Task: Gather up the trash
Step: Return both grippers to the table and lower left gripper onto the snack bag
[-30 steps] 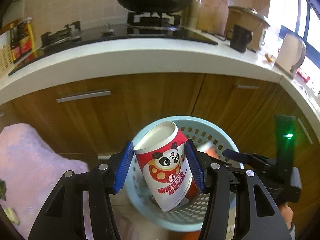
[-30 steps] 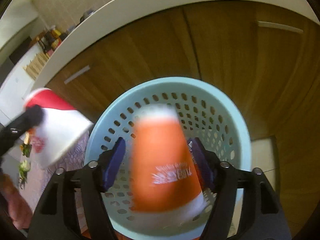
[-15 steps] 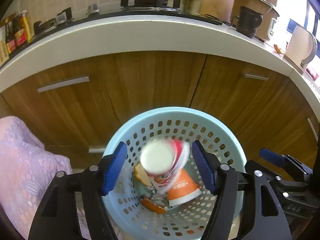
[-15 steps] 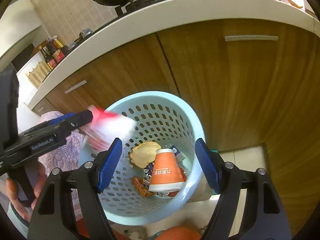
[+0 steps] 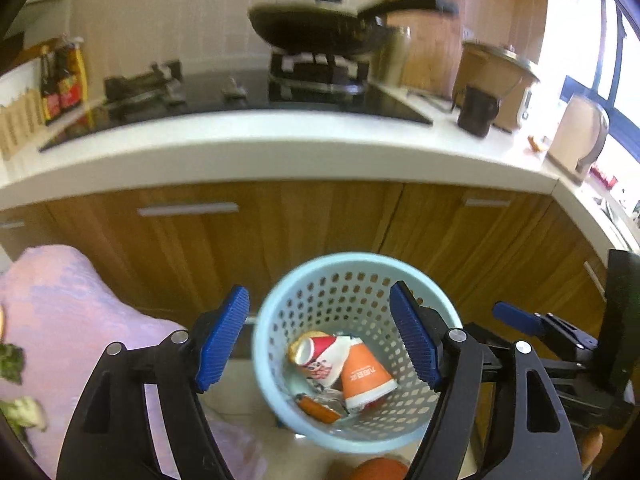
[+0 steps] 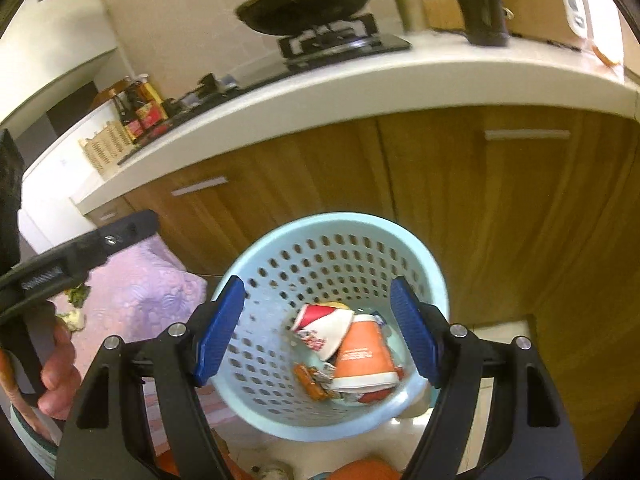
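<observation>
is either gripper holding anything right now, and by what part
Nothing is held. The left gripper is empty, its jaws opening. The right gripper is open and empty. Both paper cups, red-and-white and orange, lie in the blue basket.

Both paper cups have dropped: the red-and-white panda cup [image 5: 320, 358] has left the left gripper [image 5: 320, 340], whose jaws are opening with nothing between them, and the orange cup [image 6: 362, 354] now lies beside it in the pale-blue perforated basket [image 6: 280, 256].
</observation>
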Motion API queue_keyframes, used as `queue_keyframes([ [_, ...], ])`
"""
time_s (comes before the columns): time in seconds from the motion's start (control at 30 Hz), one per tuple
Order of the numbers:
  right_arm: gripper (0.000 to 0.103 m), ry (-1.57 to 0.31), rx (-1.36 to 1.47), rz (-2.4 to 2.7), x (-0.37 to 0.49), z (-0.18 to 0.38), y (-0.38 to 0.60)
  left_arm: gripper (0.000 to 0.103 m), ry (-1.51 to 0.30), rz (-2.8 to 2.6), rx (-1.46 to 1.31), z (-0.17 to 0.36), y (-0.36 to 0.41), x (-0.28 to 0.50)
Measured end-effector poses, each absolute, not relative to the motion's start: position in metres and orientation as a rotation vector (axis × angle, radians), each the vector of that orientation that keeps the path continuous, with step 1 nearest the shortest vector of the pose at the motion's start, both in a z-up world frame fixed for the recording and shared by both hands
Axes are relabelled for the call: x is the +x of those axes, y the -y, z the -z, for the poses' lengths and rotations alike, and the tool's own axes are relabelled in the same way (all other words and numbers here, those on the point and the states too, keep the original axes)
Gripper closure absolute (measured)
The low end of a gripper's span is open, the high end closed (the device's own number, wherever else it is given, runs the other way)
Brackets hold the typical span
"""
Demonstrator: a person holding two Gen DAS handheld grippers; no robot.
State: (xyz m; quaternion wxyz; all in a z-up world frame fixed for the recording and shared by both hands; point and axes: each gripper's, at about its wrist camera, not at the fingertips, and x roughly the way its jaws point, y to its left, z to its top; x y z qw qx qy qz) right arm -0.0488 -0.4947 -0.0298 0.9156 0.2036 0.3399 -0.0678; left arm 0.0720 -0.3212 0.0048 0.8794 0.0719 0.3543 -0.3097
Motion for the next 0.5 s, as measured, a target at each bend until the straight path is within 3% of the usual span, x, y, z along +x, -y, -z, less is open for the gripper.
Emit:
queue_keyframes([
  [0.5,0.032,-0.625,0.220,-0.063,-0.037,-0.030,0.347,0.024,-0.559,0.473,0.044,-0.078,0.117,0.008],
])
